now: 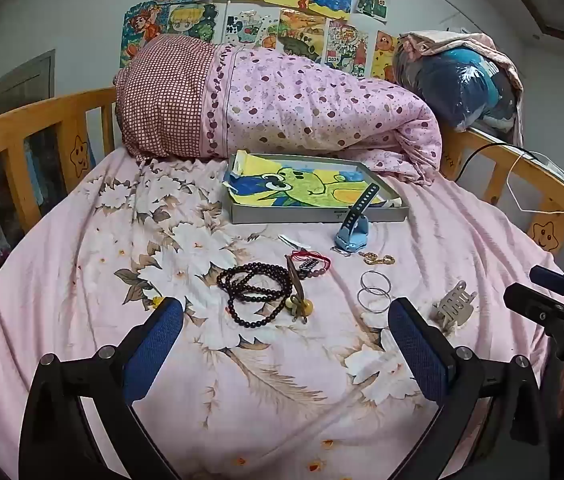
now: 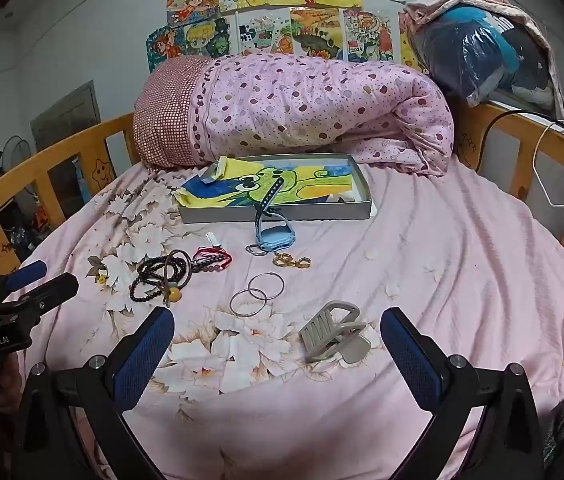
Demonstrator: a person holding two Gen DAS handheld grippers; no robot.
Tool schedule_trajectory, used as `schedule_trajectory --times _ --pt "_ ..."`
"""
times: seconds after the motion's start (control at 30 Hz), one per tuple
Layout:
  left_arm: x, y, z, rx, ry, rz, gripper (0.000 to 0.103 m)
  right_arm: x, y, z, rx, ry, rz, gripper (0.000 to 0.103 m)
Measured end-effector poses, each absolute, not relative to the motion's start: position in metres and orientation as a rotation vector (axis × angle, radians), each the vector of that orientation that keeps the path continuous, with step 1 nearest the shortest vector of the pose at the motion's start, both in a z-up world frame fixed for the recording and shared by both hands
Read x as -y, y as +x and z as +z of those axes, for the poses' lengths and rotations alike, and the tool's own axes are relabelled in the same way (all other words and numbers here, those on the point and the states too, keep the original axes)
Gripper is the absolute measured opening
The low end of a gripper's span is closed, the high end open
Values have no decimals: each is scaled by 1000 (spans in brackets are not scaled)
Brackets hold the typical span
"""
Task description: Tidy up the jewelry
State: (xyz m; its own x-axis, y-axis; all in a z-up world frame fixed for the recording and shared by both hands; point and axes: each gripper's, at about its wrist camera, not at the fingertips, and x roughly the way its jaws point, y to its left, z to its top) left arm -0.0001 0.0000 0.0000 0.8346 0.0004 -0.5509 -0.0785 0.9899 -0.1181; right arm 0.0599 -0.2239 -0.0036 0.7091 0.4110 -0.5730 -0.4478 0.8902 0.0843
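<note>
Right now both tongs hang released over the bed (image 1: 81,264), nothing between their blue pads. Ahead of the left tongs (image 1: 286,332), at twelve o'clock, lies the dark bead necklace (image 1: 255,286), with two silver bangles (image 1: 374,290) at one o'clock. The right tongs (image 2: 277,338) have the grey hair claw (image 2: 334,336) just beyond their tips at one o'clock. Farther off, the blue watch (image 2: 273,232) leans on the shallow grey box (image 2: 282,213).
</note>
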Motion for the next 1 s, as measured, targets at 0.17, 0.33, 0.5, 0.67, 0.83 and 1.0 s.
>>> schedule_trajectory --times 0.17,0.33,0.5,0.67,0.83,1.0 --pt "0 0 0 -584 -135 42 100 224 60 -4 -622 -61 480 103" --pt "0 0 0 -584 -133 43 100 224 60 -4 -623 -60 479 103" --pt "0 0 0 -584 -135 43 100 224 61 -4 -624 -59 479 103" --pt "0 0 1 -583 -134 43 100 225 61 -4 -624 -58 479 103" --pt "-2 -1 2 -584 -134 42 100 225 61 -4 -626 -57 480 103" --pt "-2 -1 2 -584 -134 43 100 225 61 -4 -626 -56 480 103"
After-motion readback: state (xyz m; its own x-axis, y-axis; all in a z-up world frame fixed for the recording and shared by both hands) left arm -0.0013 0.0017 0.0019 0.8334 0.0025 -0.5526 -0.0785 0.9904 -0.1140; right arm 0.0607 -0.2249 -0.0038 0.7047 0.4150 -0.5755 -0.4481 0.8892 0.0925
